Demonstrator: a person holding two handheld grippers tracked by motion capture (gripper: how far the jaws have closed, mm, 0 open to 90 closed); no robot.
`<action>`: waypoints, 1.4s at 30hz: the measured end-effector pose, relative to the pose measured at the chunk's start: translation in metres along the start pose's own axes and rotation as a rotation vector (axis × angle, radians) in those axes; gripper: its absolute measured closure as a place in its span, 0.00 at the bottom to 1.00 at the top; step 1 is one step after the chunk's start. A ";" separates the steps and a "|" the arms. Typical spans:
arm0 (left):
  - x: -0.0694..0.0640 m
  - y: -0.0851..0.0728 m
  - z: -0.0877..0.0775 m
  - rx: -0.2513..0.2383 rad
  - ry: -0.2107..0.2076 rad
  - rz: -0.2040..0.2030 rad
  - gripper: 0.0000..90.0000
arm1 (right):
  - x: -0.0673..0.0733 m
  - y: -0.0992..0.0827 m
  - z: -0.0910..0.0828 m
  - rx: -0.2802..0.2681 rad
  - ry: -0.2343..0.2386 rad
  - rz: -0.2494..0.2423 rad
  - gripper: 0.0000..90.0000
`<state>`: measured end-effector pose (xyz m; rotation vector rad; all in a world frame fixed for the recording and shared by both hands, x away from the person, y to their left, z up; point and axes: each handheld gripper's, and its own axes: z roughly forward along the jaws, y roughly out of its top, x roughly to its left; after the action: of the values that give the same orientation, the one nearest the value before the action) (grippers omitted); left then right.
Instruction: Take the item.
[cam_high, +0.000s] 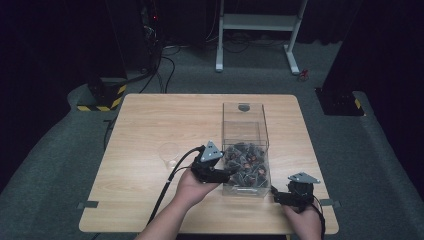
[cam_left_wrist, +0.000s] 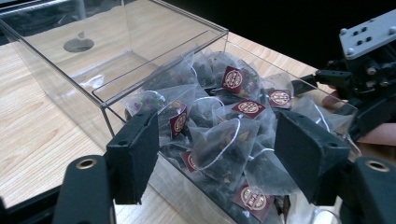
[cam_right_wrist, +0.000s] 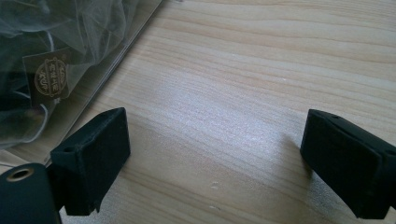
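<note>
Tea bags (cam_left_wrist: 219, 140): light, soft, crushable mesh; best pinched at a top corner. Left gripper (cam_left_wrist: 215, 144) jaws apart above, right gripper (cam_right_wrist: 215, 158) jaws apart.

Dark lab; hazard-striped base (cam_high: 102, 97), cables (cam_high: 165, 65)

Tea-bag tags (cam_left_wrist: 248, 108): emblem lettering seemingly unreadable.

Pale wood-grain tabletop (cam_high: 150, 130). Clear transparent plastic box (cam_left_wrist: 140, 56). Translucent mesh pyramid tea bags (cam_left_wrist: 219, 140), dark contents, white strings, maroon square tags with gold round emblem. Black jaws on both grippers, brass-coloured screws. Grey triangular plate (cam_high: 212, 150). Yellow-black hazard stripes (cam_high: 107, 100) on floor base.
</note>
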<state>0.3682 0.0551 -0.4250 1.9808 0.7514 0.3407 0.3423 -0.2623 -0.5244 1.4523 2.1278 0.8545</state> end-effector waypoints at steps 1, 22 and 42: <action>0.000 -0.001 0.002 0.002 0.001 -0.002 0.38 | 0.000 0.000 0.000 -0.001 0.001 -0.001 0.09; -0.002 -0.009 0.013 -0.002 0.016 -0.006 0.84 | 0.000 0.000 0.000 -0.002 0.003 -0.006 0.09; -0.001 -0.015 0.012 -0.030 -0.001 -0.014 1.00 | 0.000 0.000 0.000 -0.003 0.004 -0.004 0.09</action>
<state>0.3682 0.0514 -0.4440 1.9465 0.7549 0.3404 0.3422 -0.2622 -0.5245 1.4452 2.1309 0.8596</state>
